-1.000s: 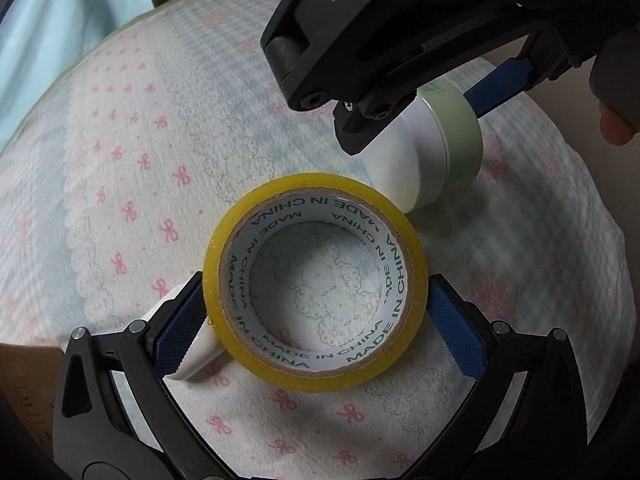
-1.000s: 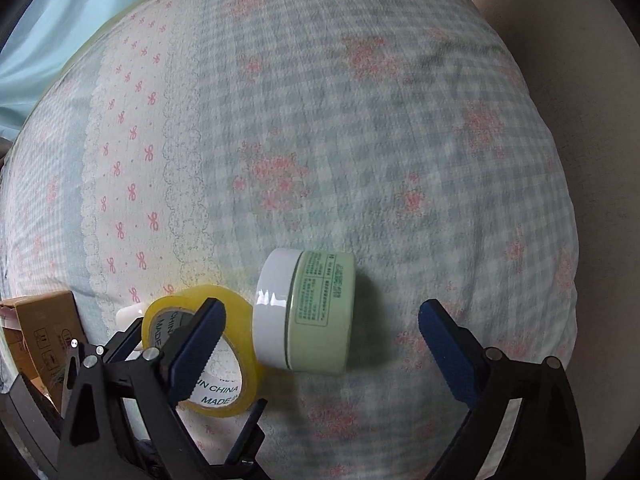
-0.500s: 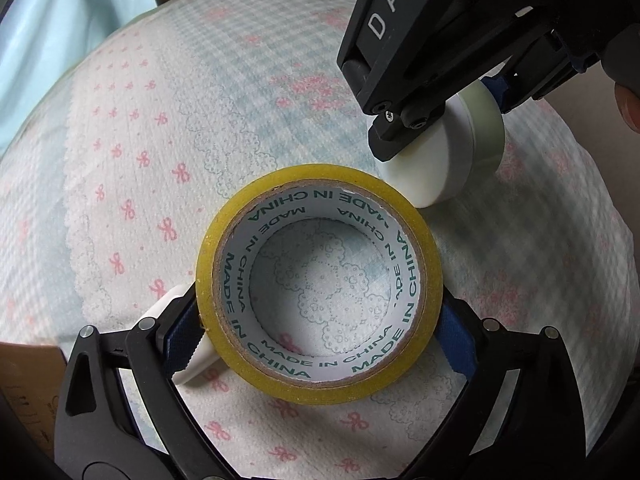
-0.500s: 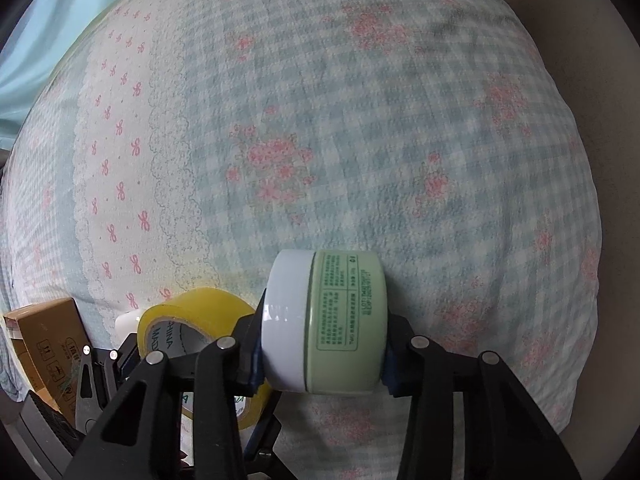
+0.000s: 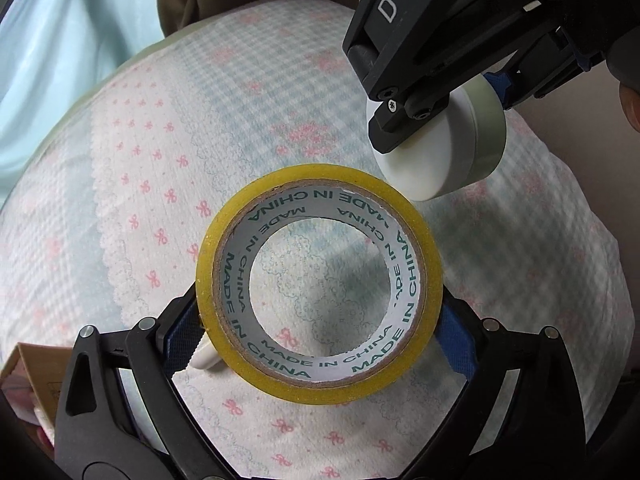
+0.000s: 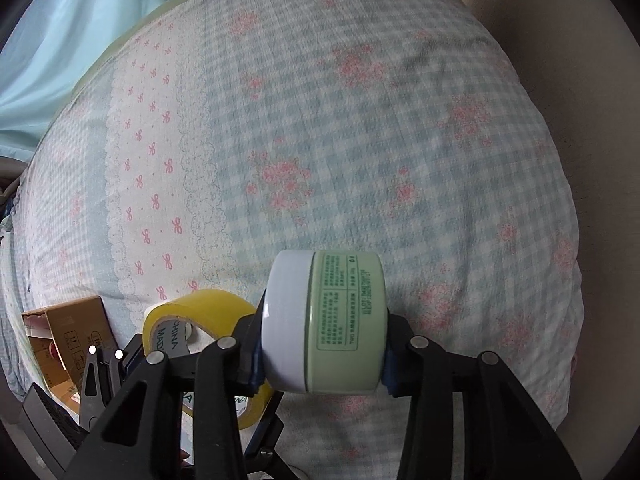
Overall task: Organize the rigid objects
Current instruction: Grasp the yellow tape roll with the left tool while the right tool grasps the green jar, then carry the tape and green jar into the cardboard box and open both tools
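Note:
My left gripper (image 5: 320,328) is shut on a yellow tape roll (image 5: 428,276) and holds it above the patterned cloth. The roll also shows in the right wrist view (image 6: 200,304). My right gripper (image 6: 322,364) is shut on a pale green jar with a white lid (image 6: 344,320), held sideways, lifted off the cloth. In the left wrist view the jar (image 5: 444,152) hangs at the upper right in the right gripper (image 5: 444,92), just beyond the tape roll. A small white object (image 5: 206,358) lies under the left finger.
The cloth with pink bows and checks (image 6: 320,120) covers a rounded surface. A brown cardboard box (image 6: 68,332) stands at the lower left. Light blue fabric (image 5: 60,60) lies at the far left. A beige floor (image 6: 592,160) lies to the right.
My right gripper closed on the jar and lifted it. My left gripper closed on the tape roll and raised it off the cloth.

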`<state>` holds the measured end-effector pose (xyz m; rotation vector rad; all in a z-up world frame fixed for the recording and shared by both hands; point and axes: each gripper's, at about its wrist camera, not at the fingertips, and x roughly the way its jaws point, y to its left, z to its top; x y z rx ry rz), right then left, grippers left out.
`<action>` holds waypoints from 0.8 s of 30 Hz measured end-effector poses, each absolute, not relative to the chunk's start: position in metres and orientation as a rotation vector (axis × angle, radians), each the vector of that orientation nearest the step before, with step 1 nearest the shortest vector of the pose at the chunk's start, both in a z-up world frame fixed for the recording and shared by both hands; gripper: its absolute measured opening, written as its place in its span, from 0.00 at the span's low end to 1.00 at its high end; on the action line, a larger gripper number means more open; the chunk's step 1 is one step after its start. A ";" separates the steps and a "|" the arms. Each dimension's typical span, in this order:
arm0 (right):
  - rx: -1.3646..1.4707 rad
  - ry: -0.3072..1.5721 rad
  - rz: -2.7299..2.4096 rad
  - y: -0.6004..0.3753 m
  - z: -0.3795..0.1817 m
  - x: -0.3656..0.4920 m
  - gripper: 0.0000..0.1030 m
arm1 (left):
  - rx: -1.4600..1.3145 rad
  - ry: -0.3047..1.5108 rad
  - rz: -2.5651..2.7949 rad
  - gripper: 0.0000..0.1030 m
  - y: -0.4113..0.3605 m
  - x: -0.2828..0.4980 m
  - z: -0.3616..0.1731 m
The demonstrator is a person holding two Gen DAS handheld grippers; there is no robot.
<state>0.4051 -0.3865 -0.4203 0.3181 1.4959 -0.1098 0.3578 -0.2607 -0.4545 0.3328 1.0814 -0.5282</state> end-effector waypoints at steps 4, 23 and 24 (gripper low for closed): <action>0.309 1.458 -0.100 -0.387 -0.386 0.395 0.39 | 0.314 1.058 -0.509 0.94 -0.257 0.351 -0.426; 0.214 1.239 0.060 -0.303 -0.201 0.337 0.39 | 0.205 0.946 -0.293 0.94 -0.158 0.274 -0.248; 0.210 1.230 0.071 -0.297 -0.193 0.334 0.39 | 0.193 0.947 -0.277 0.94 -0.148 0.270 -0.242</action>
